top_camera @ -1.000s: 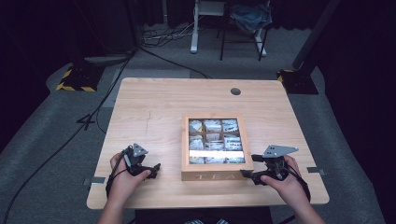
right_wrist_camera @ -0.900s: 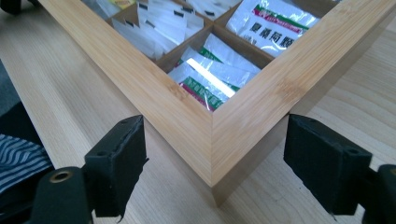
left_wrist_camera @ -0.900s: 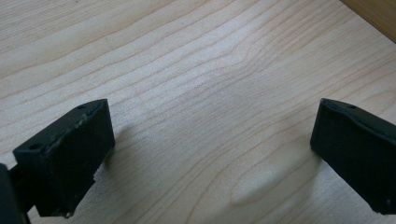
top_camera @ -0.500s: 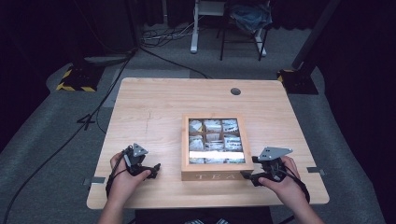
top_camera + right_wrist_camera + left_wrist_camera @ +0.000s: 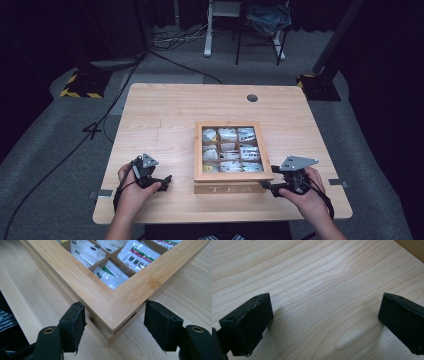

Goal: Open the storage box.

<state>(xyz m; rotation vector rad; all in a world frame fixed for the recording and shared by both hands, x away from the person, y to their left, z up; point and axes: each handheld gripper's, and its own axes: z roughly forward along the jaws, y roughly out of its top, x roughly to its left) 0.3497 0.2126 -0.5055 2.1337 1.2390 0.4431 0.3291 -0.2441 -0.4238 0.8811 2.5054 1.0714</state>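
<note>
Bamboo tea box point(image 5: 233, 175) on the table point(image 5: 165, 120) held white tea packets point(image 5: 136, 257) in compartments; the right claw point(image 5: 113, 322) was closing around its corner, not yet clearly gripping, while the left claw point(image 5: 324, 322) gaped empty.

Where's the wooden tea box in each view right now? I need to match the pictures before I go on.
High view: the tea box sits at centre, toward the near table edge, TEA lettered on its front.
Left gripper view: a sliver of its wood crosses the top right corner, past bare table.
Right gripper view: its near corner sits between the right gripper jaws, which have just been closing.
Shared landmark: the box's light wooden frame.
</note>
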